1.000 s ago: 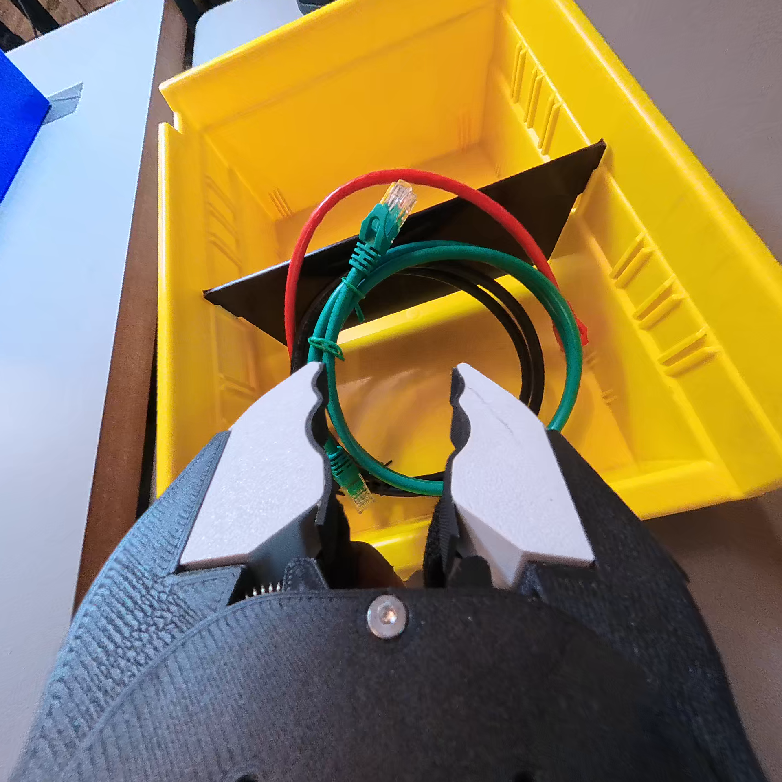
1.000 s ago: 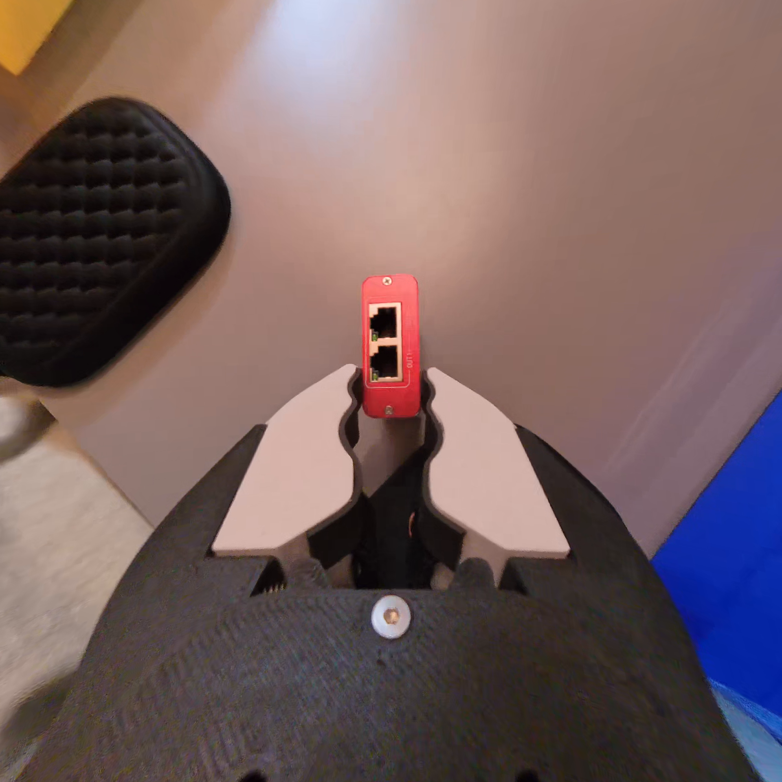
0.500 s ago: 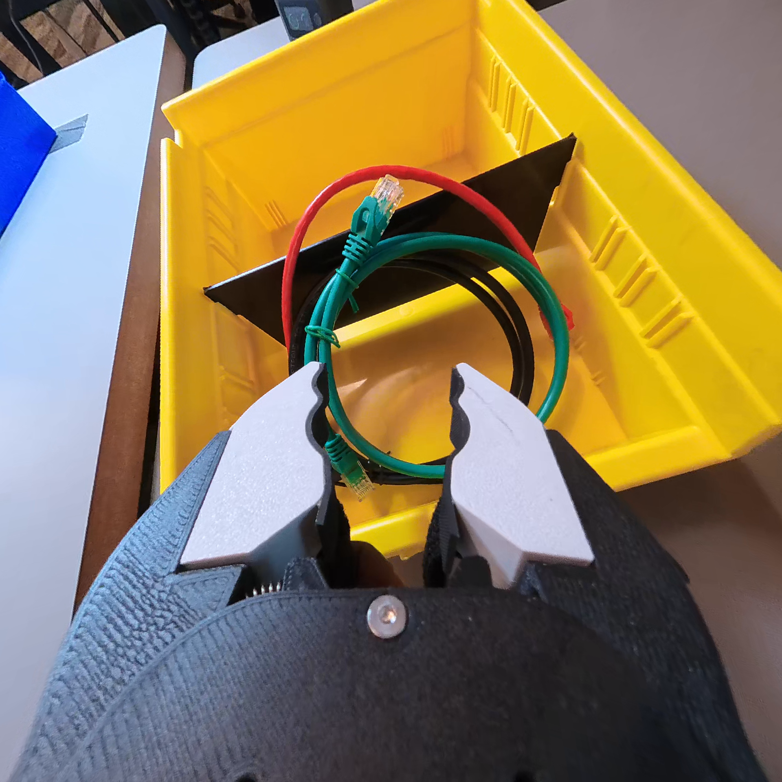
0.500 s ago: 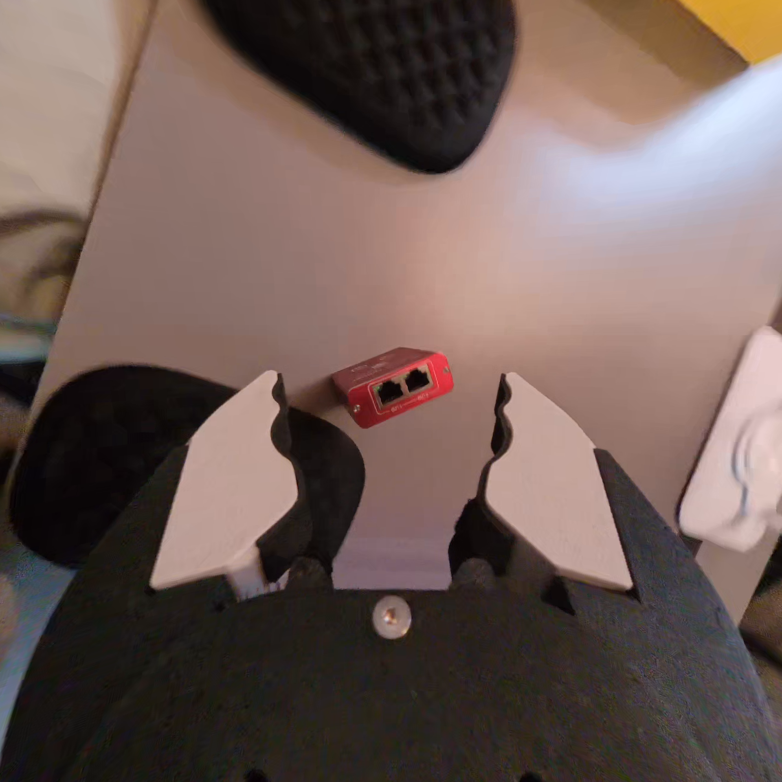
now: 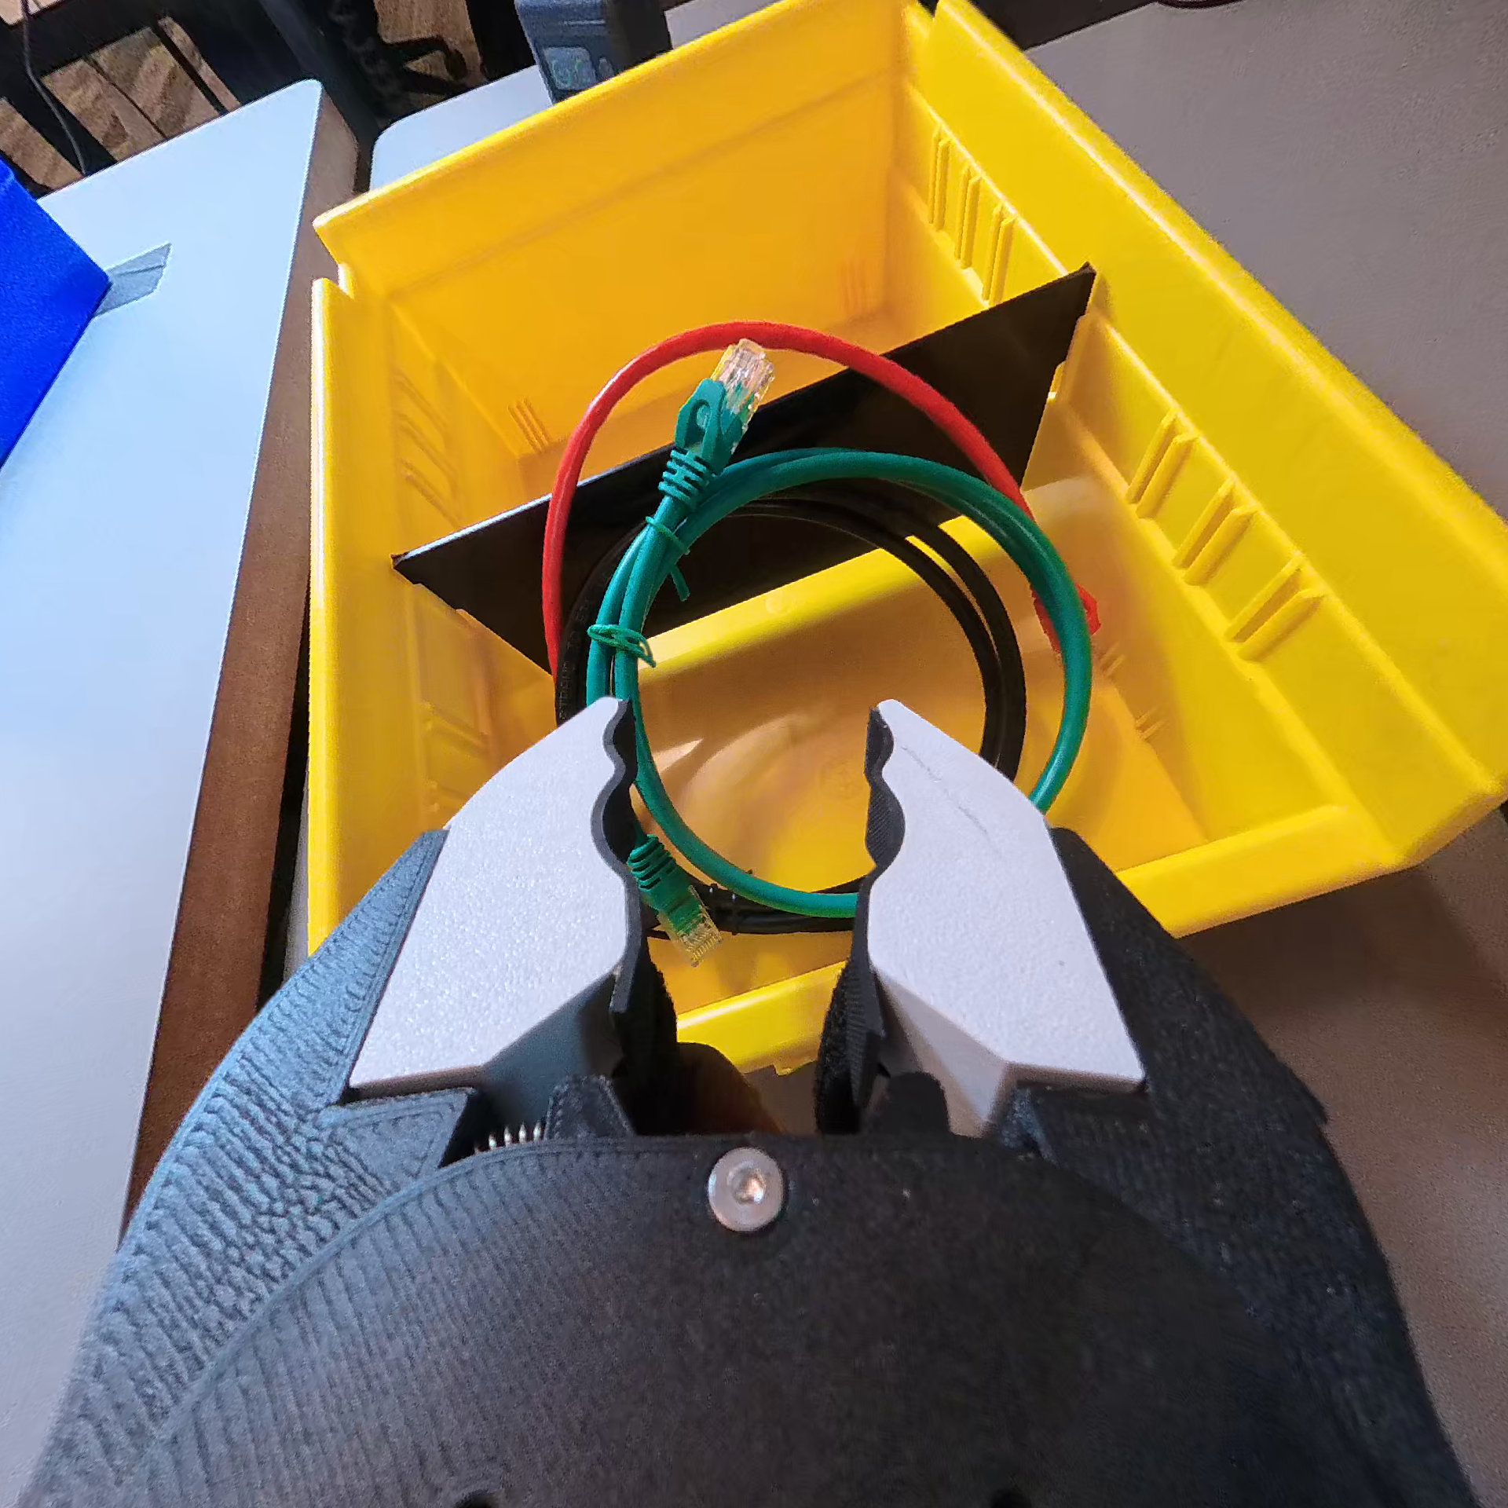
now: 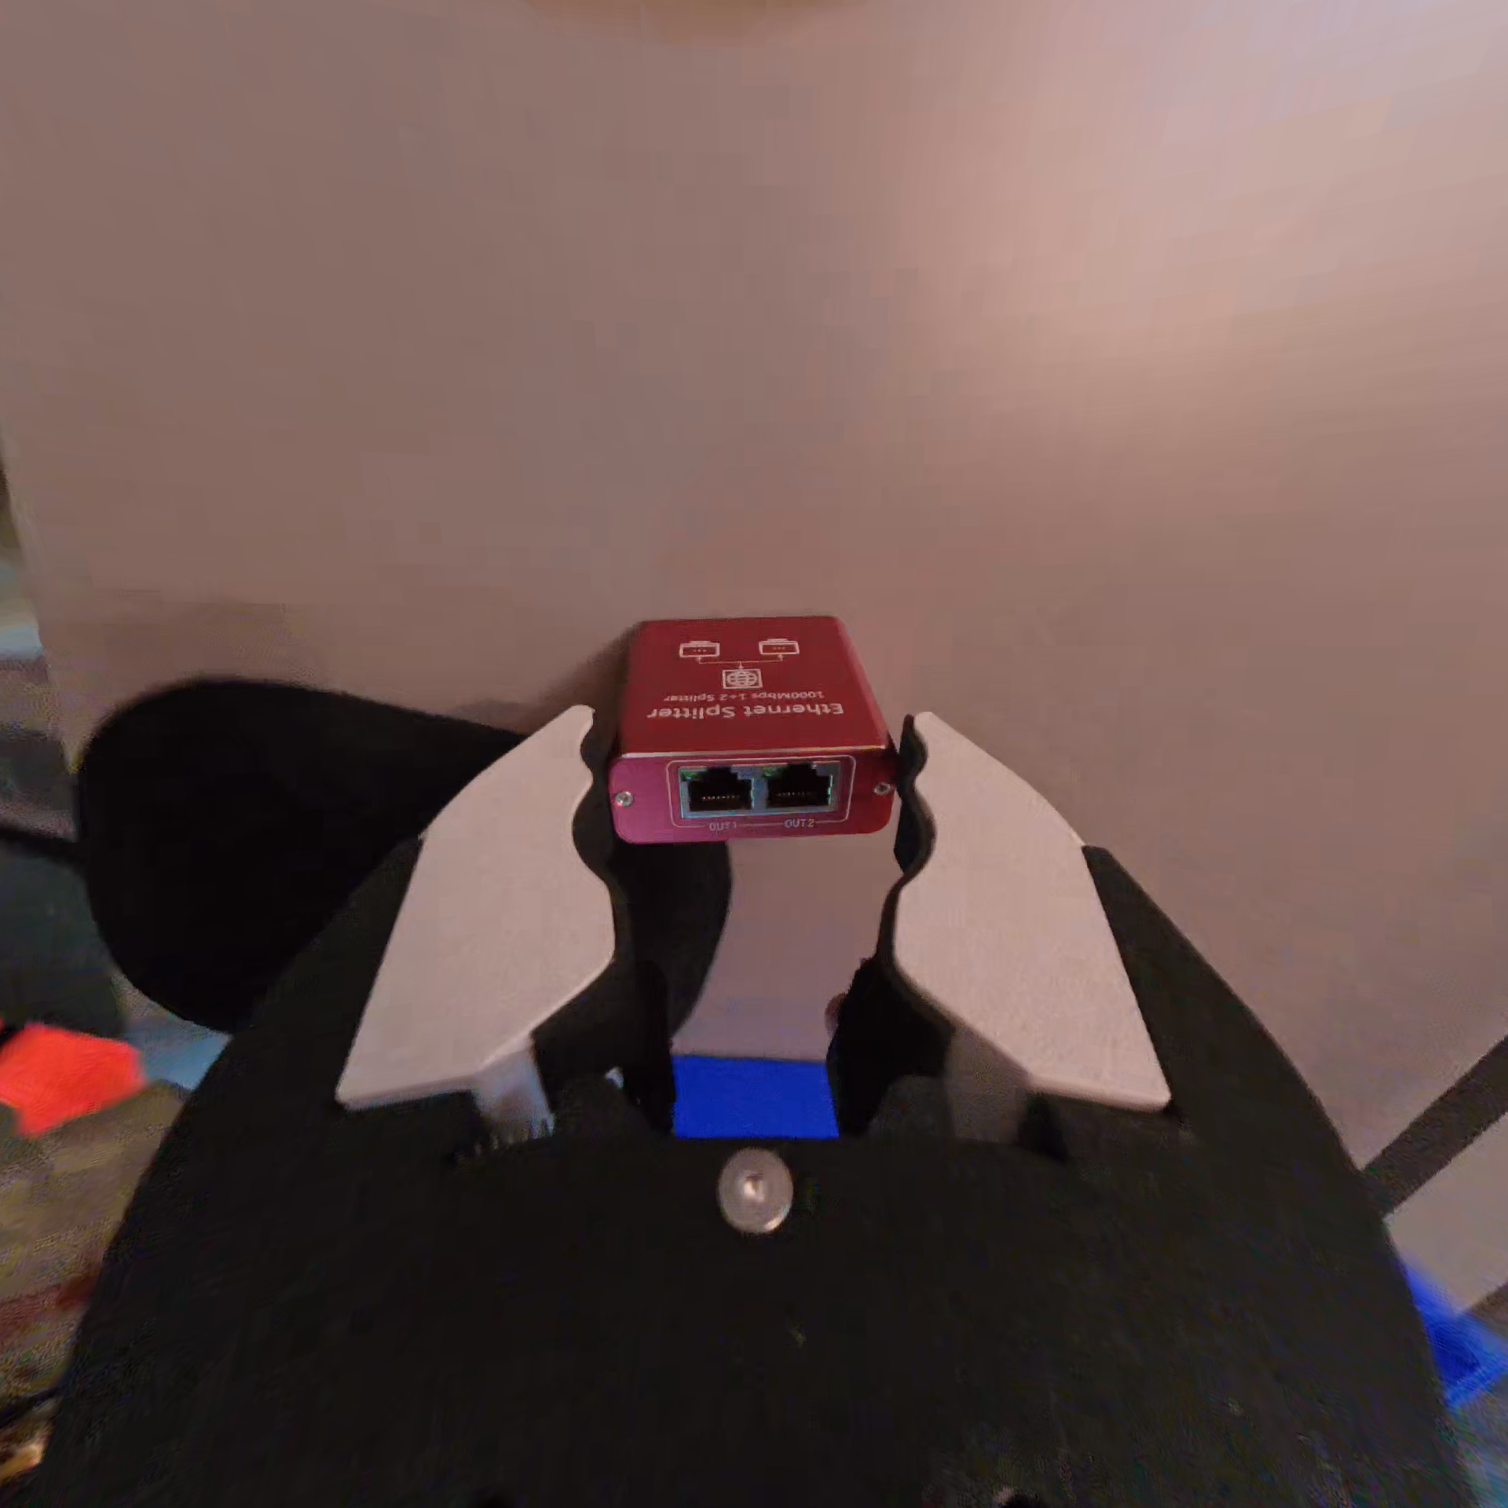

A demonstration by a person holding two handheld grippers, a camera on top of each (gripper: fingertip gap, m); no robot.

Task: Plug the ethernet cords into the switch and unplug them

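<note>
Currently switch [image 6: 751,734] flat, 2 ports facing camera, between parted right fingers [image 6: 506,889], left fingers [image 5: 522,898] parted.

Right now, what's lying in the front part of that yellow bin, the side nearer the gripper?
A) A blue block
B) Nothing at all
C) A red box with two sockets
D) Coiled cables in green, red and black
D: the left wrist view shows a green cable, a red cable and a black cable coiled together in the yellow bin, on the near side of the black divider.
</note>
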